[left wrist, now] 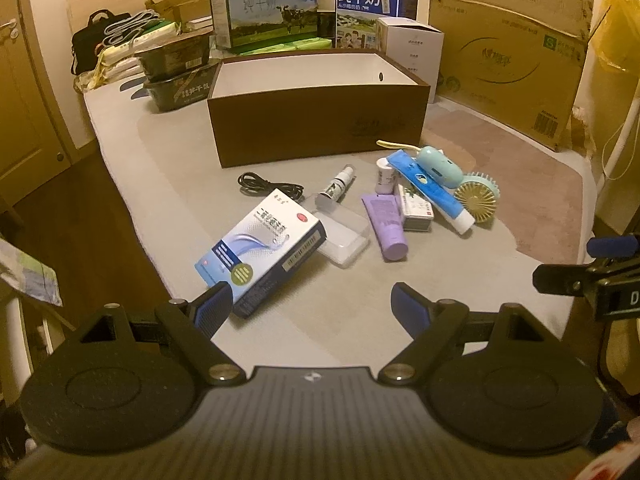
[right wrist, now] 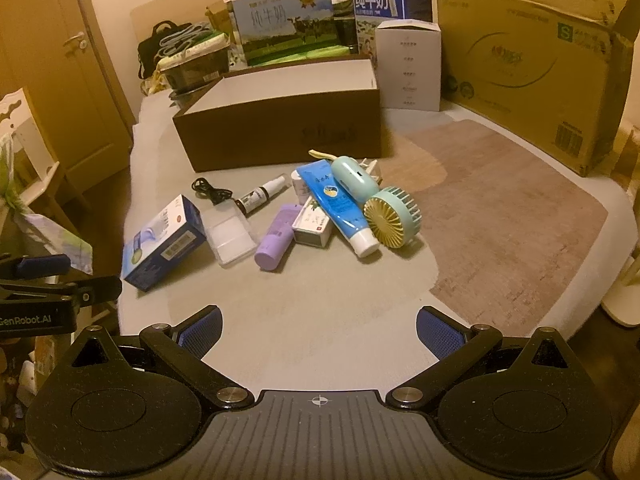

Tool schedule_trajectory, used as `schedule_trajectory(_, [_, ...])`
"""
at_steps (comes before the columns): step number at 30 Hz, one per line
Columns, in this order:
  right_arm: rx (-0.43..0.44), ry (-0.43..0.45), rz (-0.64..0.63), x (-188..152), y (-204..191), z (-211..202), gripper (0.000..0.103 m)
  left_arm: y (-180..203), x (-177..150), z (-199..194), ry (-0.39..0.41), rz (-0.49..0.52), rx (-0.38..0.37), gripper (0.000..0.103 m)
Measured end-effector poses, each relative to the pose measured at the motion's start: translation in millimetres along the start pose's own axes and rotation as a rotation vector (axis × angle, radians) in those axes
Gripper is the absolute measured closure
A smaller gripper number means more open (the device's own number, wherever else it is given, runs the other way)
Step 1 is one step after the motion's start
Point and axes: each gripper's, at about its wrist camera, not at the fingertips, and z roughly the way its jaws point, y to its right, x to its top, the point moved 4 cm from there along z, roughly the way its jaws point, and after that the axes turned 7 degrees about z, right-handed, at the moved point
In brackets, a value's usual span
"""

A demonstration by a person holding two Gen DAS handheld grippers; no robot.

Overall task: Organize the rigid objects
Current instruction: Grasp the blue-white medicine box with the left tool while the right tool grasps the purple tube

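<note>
An open brown box (left wrist: 316,128) (right wrist: 280,128) with a white inside stands on the grey mat. In front of it lie a blue-white medicine carton (left wrist: 260,248) (right wrist: 164,240), a clear plastic case (left wrist: 340,232) (right wrist: 230,232), a purple tube (left wrist: 386,226) (right wrist: 276,240), a spray bottle (left wrist: 338,186) (right wrist: 262,194), a black cable (left wrist: 268,188) (right wrist: 210,190), a blue toothpaste tube (left wrist: 432,190) (right wrist: 340,204), a small white carton (left wrist: 416,208) (right wrist: 312,226) and a mint handheld fan (left wrist: 476,194) (right wrist: 392,216). My left gripper (left wrist: 312,304) is open, its left finger beside the medicine carton. My right gripper (right wrist: 320,328) is open and empty, short of the pile.
Milk cartons (left wrist: 264,10), a white box (left wrist: 412,44), black food tubs (left wrist: 176,68) and a large cardboard box (left wrist: 512,52) line the back and right. A brown rug patch (right wrist: 500,216) lies right. The table edge drops to the floor at left.
</note>
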Motion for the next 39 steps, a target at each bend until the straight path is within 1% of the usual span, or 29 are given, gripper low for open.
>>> schedule_trajectory(8, [0.005,-0.012,0.011,12,6,26,0.000,-14,7,30,0.011,0.067,0.002,0.018])
schedule_trajectory(13, [0.014,-0.015,0.006,16,7,41,0.000,-25,9,50,0.023,0.130,0.005,0.018])
schedule_trajectory(16, [0.028,-0.014,0.004,19,6,50,0.000,-32,9,65,0.012,0.160,0.010,0.018])
schedule_trajectory(20, [0.035,-0.013,-0.003,23,5,62,0.000,-43,9,86,0.002,0.192,-0.003,0.018])
schedule_trajectory(26, [0.037,-0.010,-0.003,26,7,77,0.000,-61,11,111,-0.020,0.202,-0.062,0.018])
schedule_trajectory(34, [0.050,-0.025,0.006,29,2,96,0.001,-68,16,135,-0.045,0.198,-0.178,0.018])
schedule_trajectory(36, [0.055,-0.033,0.006,29,-2,103,0.003,-67,16,140,-0.050,0.203,-0.191,0.019])
schedule_trajectory(37, [0.058,-0.037,0.005,29,-4,106,0.004,-66,16,141,-0.052,0.202,-0.199,0.022])
schedule_trajectory(39, [0.069,-0.051,0.002,29,-8,113,0.010,-66,16,144,-0.055,0.198,-0.202,0.022])
